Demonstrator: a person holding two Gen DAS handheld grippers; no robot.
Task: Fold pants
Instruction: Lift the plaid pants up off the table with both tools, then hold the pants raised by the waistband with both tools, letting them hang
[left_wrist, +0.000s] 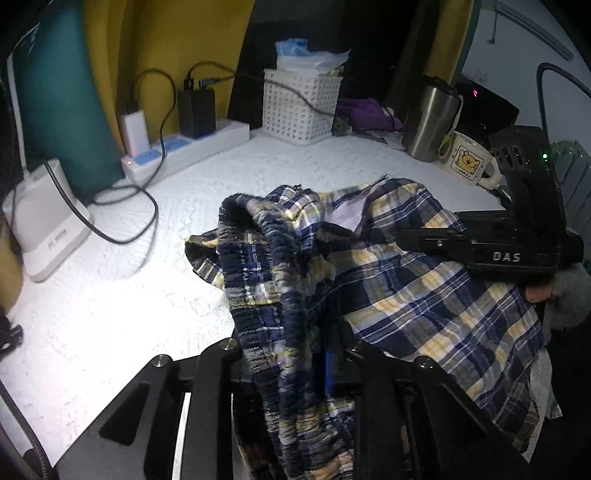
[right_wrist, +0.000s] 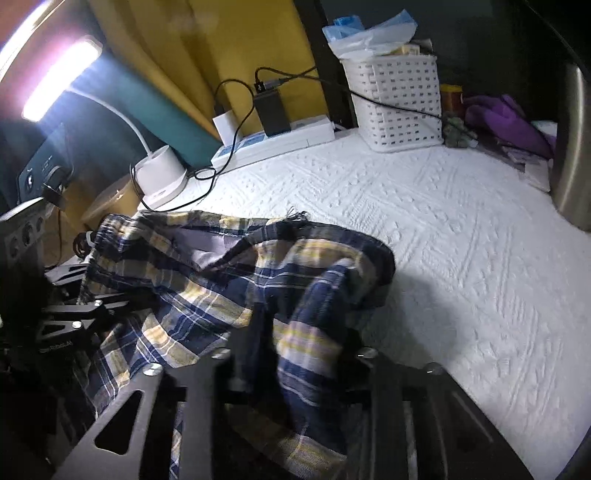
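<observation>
Left wrist view shows the plaid pants (left_wrist: 388, 280) bunched in a loose heap on the white textured bench (left_wrist: 129, 295), with the gathered waistband rising as a dark ridge straight out of your left claw (left_wrist: 291, 369). That claw is closed narrow on the waistband; the cloth runs between its fingers and hides the pads. From the right wrist view, your right claw (right_wrist: 291, 369) is likewise closed down on a thick fold of the same pants (right_wrist: 221, 280), the fabric draping over its fingers. No earlier picture is at hand, so judge both grips by the cloth alone.

You seem to be at the start: two holds taken, nothing laid flat yet. To do this well, check that each claw has the waistband edge and not a stray inner layer, since the heap is several layers deep. Draw your hands apart until the band goes taut, then lift so the legs hang free before you lay them down. Keep the pull even, or the thinner plaid will slip out of one side.

Clear bench lies ahead of the right claw, so spread toward there. Mind the clutter at the back: a white power strip (left_wrist: 184, 147) with chargers and a trailing black cable (left_wrist: 147, 206), a lamp base (left_wrist: 48, 218), a white lattice basket (left_wrist: 299, 107), a steel tumbler (left_wrist: 428, 118) and a cartoon mug (left_wrist: 469, 158). A yellow wall (right_wrist: 221, 44) stands behind, and the lamp's lit head (right_wrist: 59, 77) glares at left.
</observation>
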